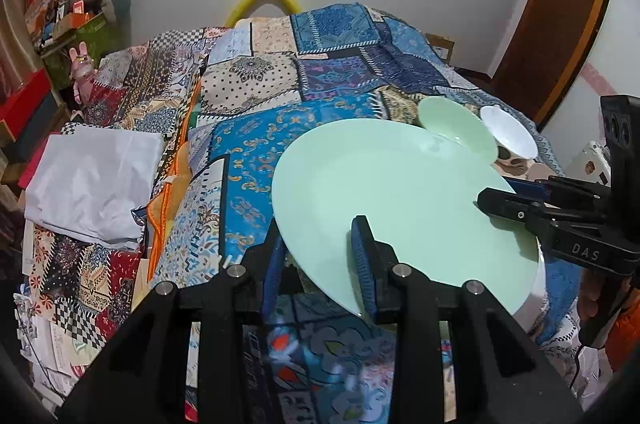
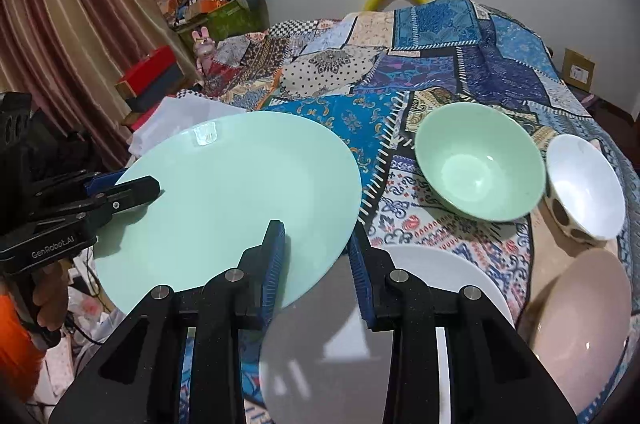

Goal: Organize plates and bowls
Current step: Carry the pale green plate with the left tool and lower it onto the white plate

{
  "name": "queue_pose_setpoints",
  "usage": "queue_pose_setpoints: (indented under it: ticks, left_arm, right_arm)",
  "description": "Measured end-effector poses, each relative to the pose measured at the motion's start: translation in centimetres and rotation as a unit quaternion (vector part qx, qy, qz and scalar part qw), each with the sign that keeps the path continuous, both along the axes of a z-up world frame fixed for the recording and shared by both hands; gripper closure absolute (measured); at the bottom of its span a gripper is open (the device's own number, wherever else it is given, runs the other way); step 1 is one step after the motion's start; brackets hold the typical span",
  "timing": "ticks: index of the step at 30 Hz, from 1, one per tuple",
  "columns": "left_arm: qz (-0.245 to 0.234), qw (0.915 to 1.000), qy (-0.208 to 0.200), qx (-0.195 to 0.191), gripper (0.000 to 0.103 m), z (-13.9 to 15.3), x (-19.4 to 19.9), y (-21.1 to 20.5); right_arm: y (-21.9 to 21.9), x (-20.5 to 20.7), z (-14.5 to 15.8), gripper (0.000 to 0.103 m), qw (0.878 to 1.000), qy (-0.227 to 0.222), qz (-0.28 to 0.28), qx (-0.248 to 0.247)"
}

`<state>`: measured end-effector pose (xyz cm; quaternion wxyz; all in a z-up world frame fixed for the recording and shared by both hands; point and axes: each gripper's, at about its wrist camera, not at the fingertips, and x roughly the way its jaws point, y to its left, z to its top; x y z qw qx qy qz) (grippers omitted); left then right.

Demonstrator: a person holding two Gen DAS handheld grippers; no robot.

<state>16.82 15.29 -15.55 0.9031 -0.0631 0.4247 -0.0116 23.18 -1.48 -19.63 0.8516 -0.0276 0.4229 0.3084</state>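
A large mint-green plate [image 1: 400,200] hangs tilted above the patchwork cloth, held at two edges. My left gripper [image 1: 320,260] is shut on its near rim, one blue pad above and one below. The right gripper [image 1: 496,198] comes in from the right and clamps the plate's right edge. In the right wrist view the same plate [image 2: 232,200] sits between the fingers of my right gripper [image 2: 318,264], and the left gripper [image 2: 136,190] pinches its left rim. Below lie a white plate [image 2: 420,288], a green bowl [image 2: 480,164], a white spotted bowl [image 2: 584,184] and a pink bowl [image 2: 580,324].
The patchwork cloth [image 1: 256,84] covers the whole surface. A folded white cloth [image 1: 92,184] lies at its left. Stacked boxes and clutter [image 2: 200,0] stand by the curtain at the far left, and a brown door [image 1: 560,16] stands at the right.
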Motion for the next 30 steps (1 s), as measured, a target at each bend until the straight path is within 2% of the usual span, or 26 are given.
queue_pose_setpoints:
  ticks: [15,30]
  left_arm:
    - [-0.018,0.9998,-0.006,-0.002,0.07,1.1,-2.2,-5.3]
    - [-0.05,0.9987,0.012,-0.007,0.07,-0.7,-2.2,-10.0]
  right_arm:
    - [-5.0,-2.7,0.8,0.073,1.0,-0.018,-0.016,0.012]
    - [-9.5,-4.3,-0.8,0.073,0.999,-0.001,-0.052,0.015]
